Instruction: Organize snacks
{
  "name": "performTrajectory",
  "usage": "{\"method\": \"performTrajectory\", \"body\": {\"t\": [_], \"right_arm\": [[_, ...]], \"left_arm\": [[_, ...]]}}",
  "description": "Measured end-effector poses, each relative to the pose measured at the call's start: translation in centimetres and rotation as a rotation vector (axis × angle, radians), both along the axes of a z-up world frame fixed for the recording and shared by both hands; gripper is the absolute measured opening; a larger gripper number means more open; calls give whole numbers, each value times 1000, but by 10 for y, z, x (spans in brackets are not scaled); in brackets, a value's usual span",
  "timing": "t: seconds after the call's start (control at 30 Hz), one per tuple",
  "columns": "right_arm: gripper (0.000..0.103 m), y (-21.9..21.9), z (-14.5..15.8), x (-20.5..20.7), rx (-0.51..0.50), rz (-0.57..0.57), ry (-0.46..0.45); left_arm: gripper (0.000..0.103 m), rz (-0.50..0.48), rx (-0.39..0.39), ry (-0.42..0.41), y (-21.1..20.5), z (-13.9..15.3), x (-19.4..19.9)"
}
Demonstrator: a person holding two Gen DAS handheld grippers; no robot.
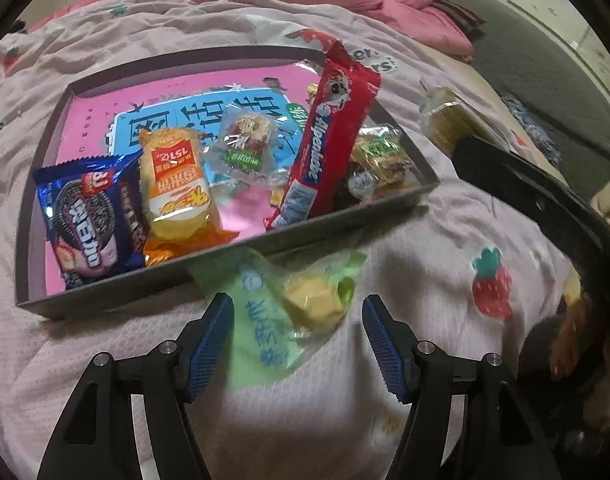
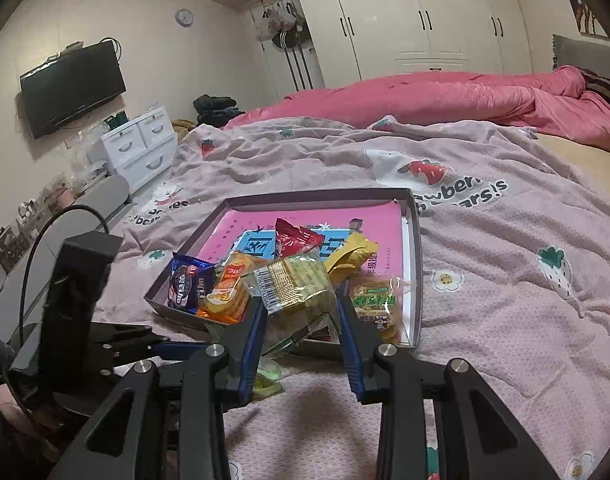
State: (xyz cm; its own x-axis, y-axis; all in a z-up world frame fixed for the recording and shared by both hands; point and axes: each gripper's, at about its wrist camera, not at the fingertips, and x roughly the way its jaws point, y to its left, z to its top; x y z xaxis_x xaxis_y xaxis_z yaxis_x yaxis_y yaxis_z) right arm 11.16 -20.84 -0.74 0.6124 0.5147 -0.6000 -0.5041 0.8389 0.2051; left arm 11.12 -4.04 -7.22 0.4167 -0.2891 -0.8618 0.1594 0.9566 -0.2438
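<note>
Grey tray [image 1: 177, 276] sits on the pink strawberry blanket [image 1: 445, 240], a pink book [image 1: 105, 108] lining its bottom. Inside, along the near wall: blue Oreo pack [image 1: 87, 216], yellow rice-cracker pack [image 1: 175, 184], a clear-wrapped sweet [image 1: 249, 140], a red Alpenliebe stick [image 1: 329, 136] leaning tilted, and a green-yellow packet [image 1: 381, 152] in the corner.

Left gripper [image 1: 297, 340] — jaws spread wide, low over the blanket just outside the tray. A pale green packet [image 1: 281, 308] lies between the blue fingers [image 1: 211, 344], its far edge touching the tray wall. No pad contact visible.

Right gripper [image 2: 301, 312] — pinching a clear pack of green-yellow biscuits [image 2: 297, 284], barcode end up, held above the tray's near edge. From this view the tray [image 2: 415, 264] lies straight ahead; the pink duvet [image 2: 445, 96] is bunched at the far side of the bed.
</note>
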Motion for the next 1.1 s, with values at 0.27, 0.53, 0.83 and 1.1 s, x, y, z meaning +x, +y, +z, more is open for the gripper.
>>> {"method": "performTrajectory", "body": {"t": [0.27,0.53,0.83,1.1], "right_arm": [[36,-3,-2,9,11,-28,7],[36,-11,2,18,29,-69,-8],[36,-6,-5,37,-28,-93,-4],[36,-1,-15,51,-54,-98,22]], "left_arm": [[52,46,28,2,-13,-6,7],[44,34,-9,-27,-7,10,3],[43,53,-22,-137,9,59,-3],[5,99,3,-165,18,58,27]]}}
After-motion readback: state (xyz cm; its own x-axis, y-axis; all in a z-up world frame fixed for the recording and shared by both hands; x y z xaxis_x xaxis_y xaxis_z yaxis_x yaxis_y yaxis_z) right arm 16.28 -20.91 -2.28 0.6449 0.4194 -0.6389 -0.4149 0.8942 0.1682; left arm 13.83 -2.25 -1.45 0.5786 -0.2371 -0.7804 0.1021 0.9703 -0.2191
